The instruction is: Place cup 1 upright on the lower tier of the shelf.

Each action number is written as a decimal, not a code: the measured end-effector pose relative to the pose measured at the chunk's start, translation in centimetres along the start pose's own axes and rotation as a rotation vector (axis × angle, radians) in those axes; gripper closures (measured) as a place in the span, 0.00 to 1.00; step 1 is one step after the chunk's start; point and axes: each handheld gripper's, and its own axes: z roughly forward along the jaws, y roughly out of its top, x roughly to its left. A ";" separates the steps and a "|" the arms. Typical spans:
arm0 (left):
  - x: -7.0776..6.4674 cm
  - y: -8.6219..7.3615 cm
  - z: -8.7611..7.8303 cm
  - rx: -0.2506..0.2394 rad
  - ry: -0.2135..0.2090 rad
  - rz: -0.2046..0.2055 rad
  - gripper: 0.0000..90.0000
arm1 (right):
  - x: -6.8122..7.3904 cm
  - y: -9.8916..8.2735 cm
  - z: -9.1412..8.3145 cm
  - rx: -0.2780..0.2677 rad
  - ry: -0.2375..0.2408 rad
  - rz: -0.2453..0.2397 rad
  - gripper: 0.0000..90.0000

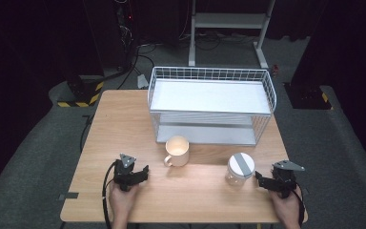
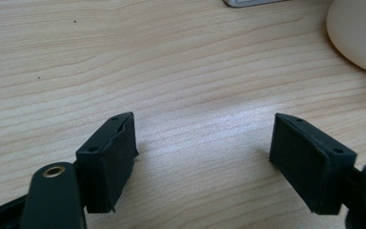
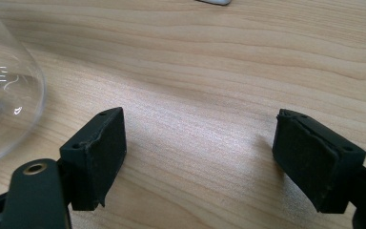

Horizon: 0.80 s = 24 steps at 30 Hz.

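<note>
Resting low on the desk, both grippers spread their fingers wide and empty. The left gripper sits lower left of the mug; the right gripper is just right of the upright jar, nearer.

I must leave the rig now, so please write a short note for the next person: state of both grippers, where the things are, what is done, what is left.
Left gripper: open, empty, low over the table, left of the cream mug.
Right gripper: open, empty, just right of the glass jar with the grey lid.
Mug and jar stand upright on the table in front of the white wire shelf rack; both rack shelves look bare.
Done: nothing gripped yet.
Left: probably grasp the mug and the jar; the rack may be their destination.
</note>
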 end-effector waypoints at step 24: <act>0.0 0.0 0.0 -0.001 0.003 0.001 0.27 | 0.0 0.0 0.0 -0.003 0.005 -0.003 0.21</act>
